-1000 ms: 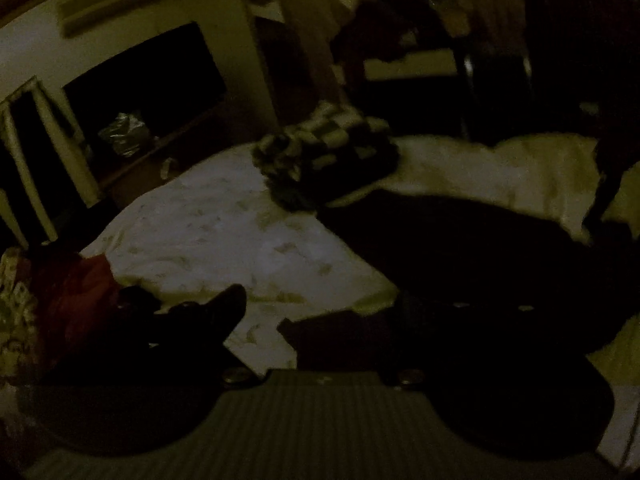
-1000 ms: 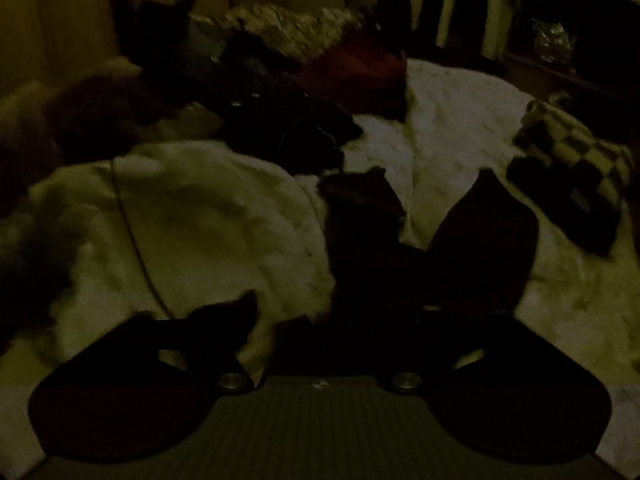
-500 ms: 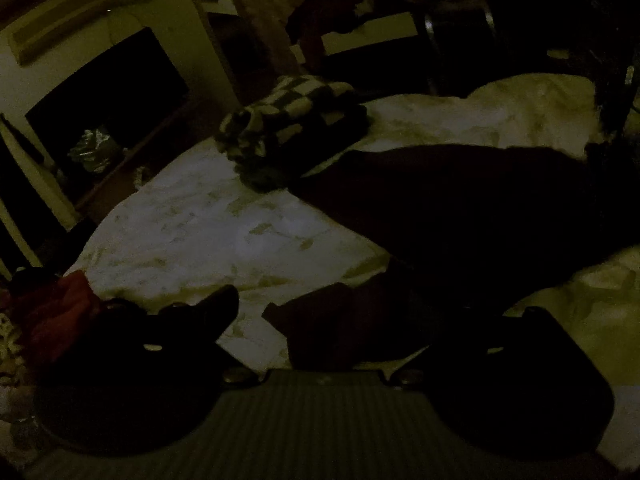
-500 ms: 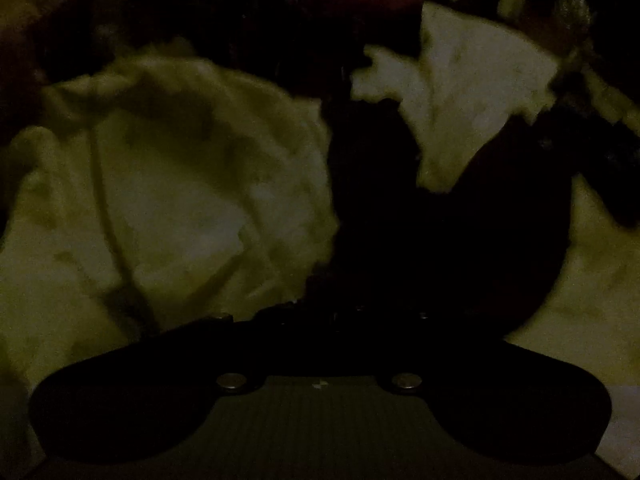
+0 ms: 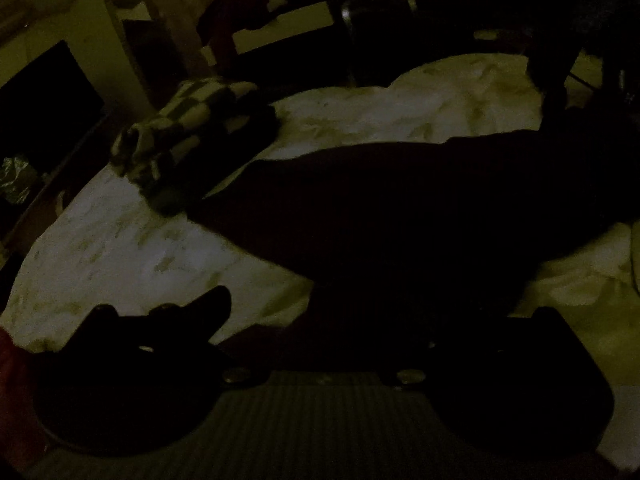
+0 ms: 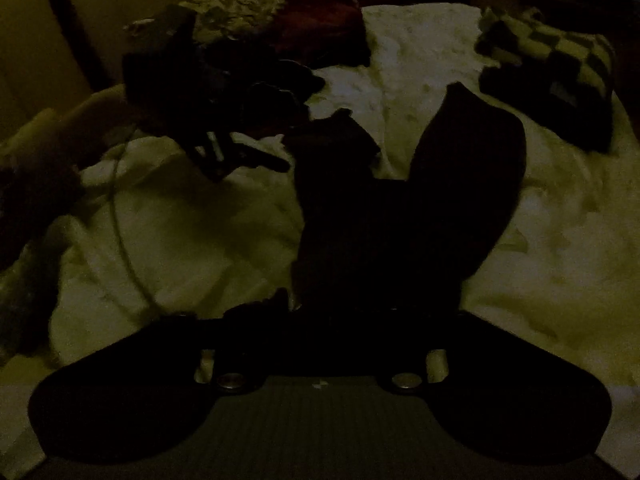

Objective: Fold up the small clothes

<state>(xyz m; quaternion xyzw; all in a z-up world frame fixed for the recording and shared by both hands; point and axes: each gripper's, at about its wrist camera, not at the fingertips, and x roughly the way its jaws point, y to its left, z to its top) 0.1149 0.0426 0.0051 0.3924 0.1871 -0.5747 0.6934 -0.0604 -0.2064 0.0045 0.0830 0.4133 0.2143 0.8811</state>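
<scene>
White, rumpled bedding covers the bed (image 5: 120,248), the largest surface in view and the one that carries everything.

Dark garment (image 5: 400,208): spread flat across the middle of the bed, two rounded lobes (image 6: 472,160) pointing away in the right wrist view. Judged soft, light and limp; it should drape and slide easily on the bedding, so an edge or corner is the place to pinch, not the middle.

Checked cloth (image 5: 188,132): bundled at the far edge of the bed, just beside the dark garment.

Heap of dark, red and patterned clothes (image 6: 248,60): loose at the bed's far side. No basket or box is visible; nothing is contained.

Left gripper (image 5: 332,320): jaws opening, spread wide, low over the garment's near edge; too dark to see whether cloth lies between them.

Right gripper (image 6: 320,312): jaws opening; grip cannot be told.
</scene>
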